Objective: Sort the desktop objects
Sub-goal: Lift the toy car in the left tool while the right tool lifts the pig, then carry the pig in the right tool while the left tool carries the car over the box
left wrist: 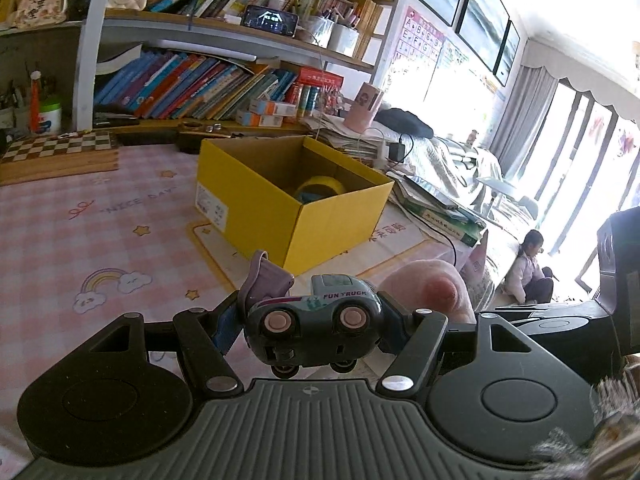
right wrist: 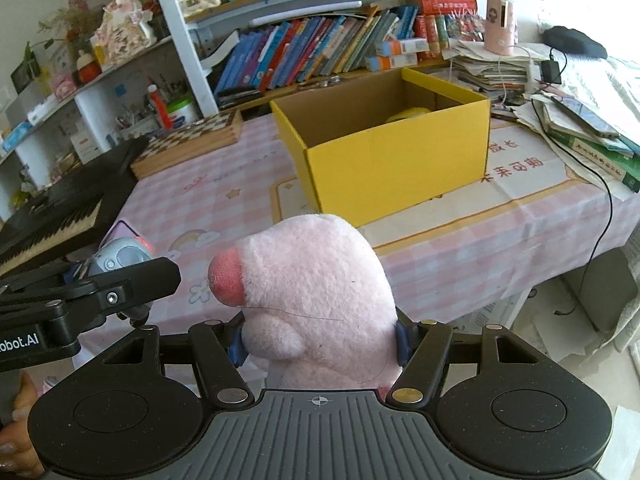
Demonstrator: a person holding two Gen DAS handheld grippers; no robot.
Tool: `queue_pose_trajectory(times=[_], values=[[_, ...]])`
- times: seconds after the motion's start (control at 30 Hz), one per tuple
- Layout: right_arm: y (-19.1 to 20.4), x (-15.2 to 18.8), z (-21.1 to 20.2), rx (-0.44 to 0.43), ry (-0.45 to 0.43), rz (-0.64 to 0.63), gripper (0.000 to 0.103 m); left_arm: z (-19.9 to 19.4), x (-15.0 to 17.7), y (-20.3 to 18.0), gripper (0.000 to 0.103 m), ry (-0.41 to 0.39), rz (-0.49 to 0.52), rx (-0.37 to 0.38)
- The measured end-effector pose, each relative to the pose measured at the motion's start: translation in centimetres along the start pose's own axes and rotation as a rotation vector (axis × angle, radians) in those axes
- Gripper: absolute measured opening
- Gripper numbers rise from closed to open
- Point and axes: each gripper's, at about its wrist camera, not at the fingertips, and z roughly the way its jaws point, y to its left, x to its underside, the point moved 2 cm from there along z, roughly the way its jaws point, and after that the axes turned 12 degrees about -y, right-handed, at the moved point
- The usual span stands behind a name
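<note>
Left hand-held gripper (left wrist: pixel 312 326): clamped on toy truck (left wrist: pixel 316 320). Right hand-held gripper (right wrist: pixel 320 340): clamped on pink plush toy (right wrist: pixel 312 296). Carry both over far yellow box (right wrist: pixel 384 140); release above the opening.

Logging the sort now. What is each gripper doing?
Left gripper: shut on the toy truck.
Right gripper: shut on the pink plush.

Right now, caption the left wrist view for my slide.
Left claw carries a grey-green toy truck toward the open yellow cardboard box.
</note>
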Motion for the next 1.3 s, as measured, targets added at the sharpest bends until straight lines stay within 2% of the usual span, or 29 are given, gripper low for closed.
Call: queue_pose_trajectory(times=[0.7, 1.3], values=[[-7.3, -4.5, 3.2, 0.011, 0.006, -0.007, 0.066, 8.2, -2.0, -4.5, 0.066, 0.003, 0.006, 0.011], [-12.5, -11.7, 6.3, -0.081, -0.109, -0.083, 0.066, 13.0, -6.2, -7.7, 0.066, -0.114, 0.01, -0.077]])
